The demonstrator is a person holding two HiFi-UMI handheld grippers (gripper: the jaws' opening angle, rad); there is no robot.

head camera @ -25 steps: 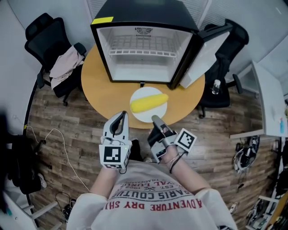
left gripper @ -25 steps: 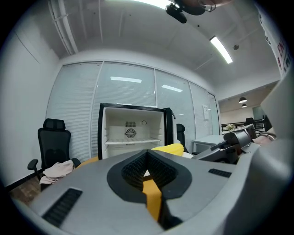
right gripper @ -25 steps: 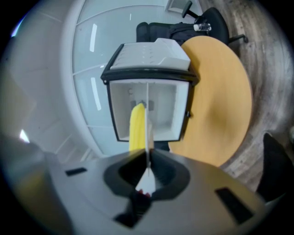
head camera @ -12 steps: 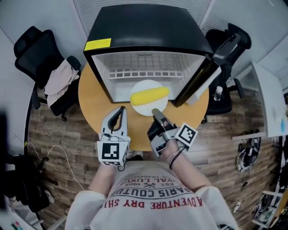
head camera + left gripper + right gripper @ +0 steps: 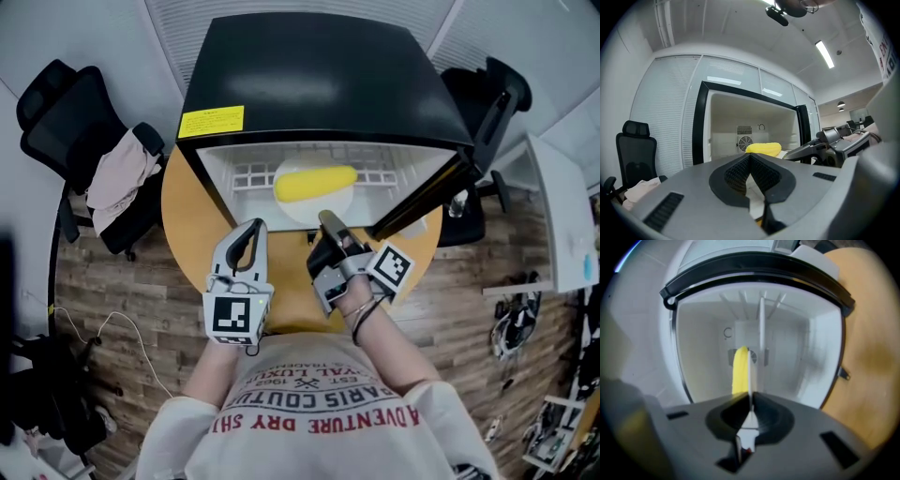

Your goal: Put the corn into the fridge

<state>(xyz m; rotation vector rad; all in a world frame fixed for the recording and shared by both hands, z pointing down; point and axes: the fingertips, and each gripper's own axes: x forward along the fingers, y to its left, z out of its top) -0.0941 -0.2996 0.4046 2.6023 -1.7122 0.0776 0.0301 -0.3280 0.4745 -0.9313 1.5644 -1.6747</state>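
Note:
A yellow corn cob (image 5: 314,184) lies on a white plate (image 5: 330,209) that is held level inside the mouth of the open black mini fridge (image 5: 309,84), over its white floor. My right gripper (image 5: 325,222) is shut on the plate's near rim. In the right gripper view the plate (image 5: 752,371) runs edge-on out of the jaws, with the corn (image 5: 739,369) on its left. My left gripper (image 5: 251,229) hovers shut and empty to the plate's left, in front of the fridge. From the left gripper view, the corn (image 5: 763,148) shows inside the fridge beyond the closed tips (image 5: 750,157).
The fridge stands on a round wooden table (image 5: 281,292). Its door (image 5: 419,204) is swung open to the right. A wire shelf (image 5: 255,174) sits at the back of the cavity. Black office chairs (image 5: 56,103) flank the table, the left one draped with clothing.
Both grippers moved forward toward the fridge. The plate with the corn went from above the table in front of the fridge into its opening.

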